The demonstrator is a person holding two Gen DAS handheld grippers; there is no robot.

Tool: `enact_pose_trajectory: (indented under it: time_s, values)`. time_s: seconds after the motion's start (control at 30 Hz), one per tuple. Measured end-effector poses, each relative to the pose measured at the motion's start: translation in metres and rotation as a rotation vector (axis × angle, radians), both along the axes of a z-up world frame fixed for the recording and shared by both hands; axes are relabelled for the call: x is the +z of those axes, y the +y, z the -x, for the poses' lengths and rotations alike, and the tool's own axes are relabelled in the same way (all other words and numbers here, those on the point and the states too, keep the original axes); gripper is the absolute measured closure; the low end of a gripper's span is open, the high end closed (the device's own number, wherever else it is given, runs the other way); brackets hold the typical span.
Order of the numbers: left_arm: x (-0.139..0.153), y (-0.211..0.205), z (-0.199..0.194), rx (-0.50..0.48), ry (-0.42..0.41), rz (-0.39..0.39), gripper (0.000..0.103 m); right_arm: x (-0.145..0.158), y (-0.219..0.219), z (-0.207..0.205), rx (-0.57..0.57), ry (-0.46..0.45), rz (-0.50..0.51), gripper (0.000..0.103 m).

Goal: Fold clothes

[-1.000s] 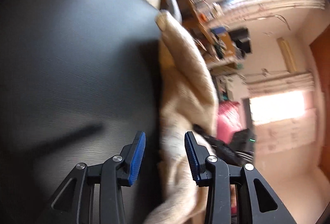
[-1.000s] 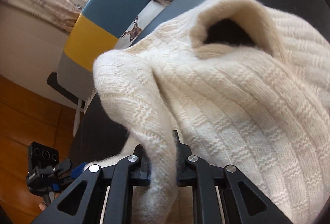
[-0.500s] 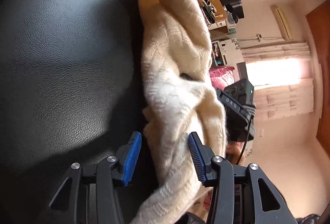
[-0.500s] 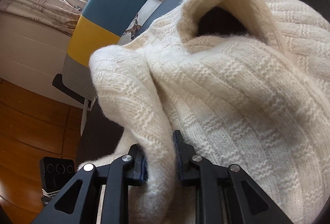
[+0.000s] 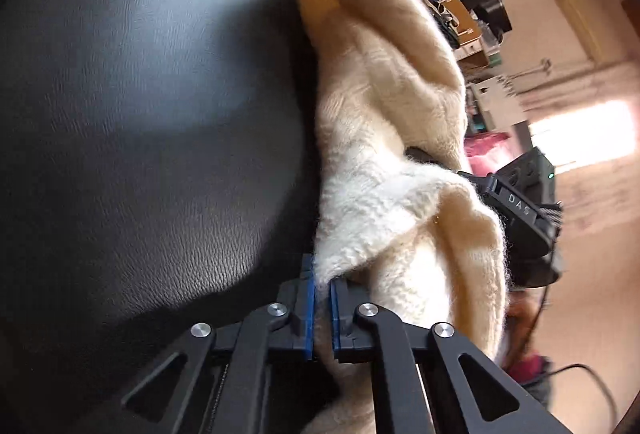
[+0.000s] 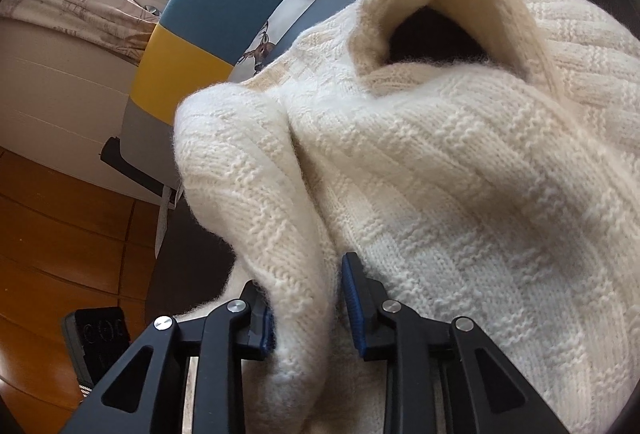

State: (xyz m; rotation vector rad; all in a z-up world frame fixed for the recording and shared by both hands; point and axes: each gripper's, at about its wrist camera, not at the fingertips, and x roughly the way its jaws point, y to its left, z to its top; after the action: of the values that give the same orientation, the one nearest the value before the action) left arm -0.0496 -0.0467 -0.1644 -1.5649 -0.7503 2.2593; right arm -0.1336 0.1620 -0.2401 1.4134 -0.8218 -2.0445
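My left hand-held gripper (image 5: pixel 322 308) pinches the cream sweater (image 5: pixel 384 138); my right hand-held gripper (image 6: pixel 308 304) grips its fold.

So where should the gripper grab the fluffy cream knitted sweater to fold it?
Best at the thick rolled fold of the fluffy cream knitted sweater, from its open left side: that ridge stands up, so fingers fit around it. The right gripper and left gripper both pinch such folds.
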Motion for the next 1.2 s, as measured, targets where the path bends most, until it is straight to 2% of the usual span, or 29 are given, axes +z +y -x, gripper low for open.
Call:
enact_pose_trajectory:
  time_s: [0.13, 0.3, 0.4, 0.5, 0.6, 0.77, 0.87, 0.93, 1.03, 1.07, 1.1, 1.2]
  values:
    - [0.033, 0.002, -0.011, 0.021, 0.097, 0.187, 0.098, 0.017, -0.009, 0.002, 0.004, 0.023, -0.018, 0.075]
    - [0.075, -0.009, -0.034, 0.05, 0.237, 0.343, 0.098, 0.043, -0.008, 0.002, -0.012, 0.065, 0.024, 0.07]
    - [0.094, -0.036, -0.049, 0.087, 0.316, 0.413, 0.098, 0.043, -0.01, 0.001, -0.042, 0.053, -0.097, 0.07]
    - [0.116, -0.048, -0.059, 0.125, 0.383, 0.483, 0.098, 0.033, -0.03, -0.003, 0.003, 0.033, -0.355, 0.07]
    - [0.137, -0.082, -0.074, 0.155, 0.421, 0.552, 0.098, 0.026, -0.052, -0.015, 0.078, 0.085, -0.522, 0.073]
    - [0.188, -0.129, -0.112, 0.213, 0.523, 0.828, 0.098, 0.024, -0.083, -0.029, 0.199, 0.167, -0.746, 0.073]
    - [0.206, -0.158, -0.146, 0.195, 0.569, 1.053, 0.098, 0.022, -0.087, -0.031, 0.229, 0.171, -0.746, 0.072]
    - [0.202, -0.169, -0.151, 0.142, 0.533, 1.135, 0.098, 0.021, -0.086, -0.031, 0.223, 0.166, -0.745, 0.072]
    - [0.166, -0.182, -0.159, 0.067, 0.402, 1.108, 0.097, 0.02, -0.084, -0.031, 0.215, 0.159, -0.747, 0.072]
    - [0.149, -0.183, -0.159, 0.05, 0.356, 1.076, 0.097, 0.02, -0.084, -0.031, 0.217, 0.159, -0.751, 0.072]
    - [0.136, -0.187, -0.16, 0.042, 0.308, 1.017, 0.097, 0.02, -0.085, -0.03, 0.218, 0.155, -0.756, 0.072]
    - [0.11, -0.226, -0.177, 0.137, 0.194, 0.68, 0.096, 0.02, -0.089, -0.032, 0.227, 0.152, -0.785, 0.072]
